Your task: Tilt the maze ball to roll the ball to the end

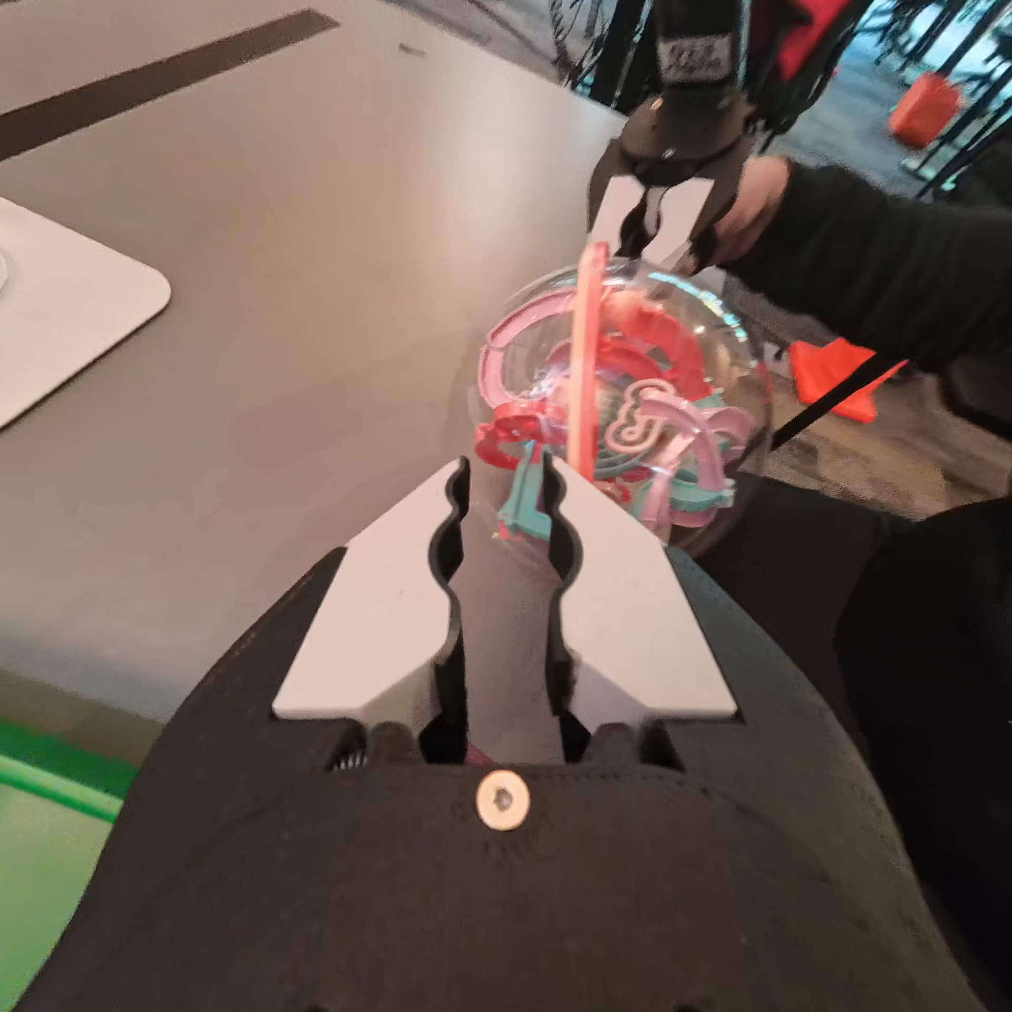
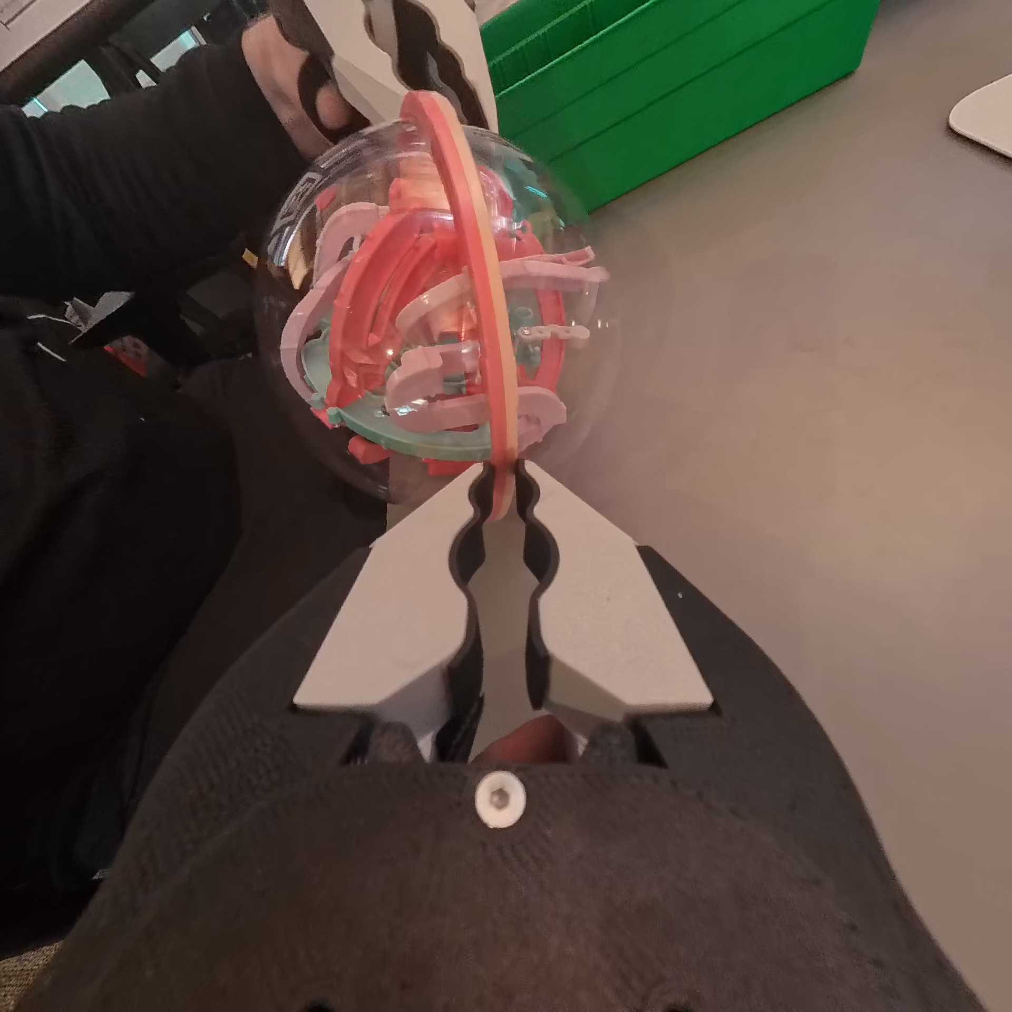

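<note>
The maze ball (image 2: pixel 427 306) is a clear sphere with red, pink and teal tracks inside and a red rim (image 2: pixel 482 274) around it. It is held up over the grey table's (image 2: pixel 794 438) edge. My right gripper (image 2: pixel 501 471) is shut on the near part of the rim, with both pads pressed on it. My left gripper (image 1: pixel 506 465) is open. Its fingertips lie against the clear shell of the ball (image 1: pixel 630 383), just left of the rim (image 1: pixel 583 356), and grip nothing. The right gripper (image 1: pixel 657 257) shows at the ball's far side. I cannot make out the small ball inside.
A green bin (image 2: pixel 657 82) stands on the table behind the ball and also shows in the left wrist view (image 1: pixel 33 794). A white pad (image 1: pixel 65 306) lies on the table. A person's black sleeve (image 1: pixel 876 263) is beside the ball. Orange objects (image 1: pixel 832 383) lie on the floor. Left tips to right tips: about 15 cm.
</note>
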A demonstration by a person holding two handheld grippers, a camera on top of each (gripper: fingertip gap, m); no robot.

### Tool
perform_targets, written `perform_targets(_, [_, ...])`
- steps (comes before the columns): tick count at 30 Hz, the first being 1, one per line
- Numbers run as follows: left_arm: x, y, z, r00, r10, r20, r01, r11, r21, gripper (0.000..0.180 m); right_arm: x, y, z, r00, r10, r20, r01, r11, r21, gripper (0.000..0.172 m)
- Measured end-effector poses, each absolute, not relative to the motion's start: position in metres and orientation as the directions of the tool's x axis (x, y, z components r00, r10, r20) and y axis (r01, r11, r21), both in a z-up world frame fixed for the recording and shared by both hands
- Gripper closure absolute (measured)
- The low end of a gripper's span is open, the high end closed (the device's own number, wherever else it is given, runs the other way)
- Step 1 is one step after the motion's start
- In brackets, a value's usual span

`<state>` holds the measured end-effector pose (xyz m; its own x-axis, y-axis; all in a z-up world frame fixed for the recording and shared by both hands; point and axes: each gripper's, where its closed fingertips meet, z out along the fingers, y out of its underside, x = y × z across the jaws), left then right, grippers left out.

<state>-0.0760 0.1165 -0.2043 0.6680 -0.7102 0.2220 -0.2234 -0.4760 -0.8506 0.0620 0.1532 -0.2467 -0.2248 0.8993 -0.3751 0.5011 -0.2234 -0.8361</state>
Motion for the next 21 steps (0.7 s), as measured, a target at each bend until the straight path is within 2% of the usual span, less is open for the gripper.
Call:
perform_targets(5, [-0.071,0.106,-0.199,0.648,-0.726,0.23,-0.215,-0.464,-0.859,0.159,0.06,0.154,-0.246,-0.227,0.899,-0.375,0.495,-0.226,-0.839,0.166])
perform_targets(9, [-0.071,0.097,-0.187,0.587,-0.744,0.319,-0.123,-0.472,-0.873,0.147,0.06,0.154,-0.247,-0.229,0.897,-0.379,0.493,-0.229,-0.84,0.166])
perform_targets(15, [-0.062,0.096,-0.197,0.594,-0.745,0.303,-0.16,-0.479,-0.863,0.157,0.058,0.153,-0.245,-0.236,0.896,-0.375,0.486,-0.226,-0.844,0.166])
perform_targets(18, [-0.067,0.107,-0.198,0.632,-0.706,0.32,-0.12,-0.497,-0.859,0.173,0.058,0.154,-0.245,-0.239,0.894,-0.379,0.485,-0.229,-0.844,0.166])
perform_targets(21, [-0.068,0.109,-0.199,0.623,-0.698,0.353,-0.088,-0.511,-0.855,0.173,0.057,0.156,-0.245,-0.234,0.893,-0.384,0.486,-0.235,-0.842,0.166])
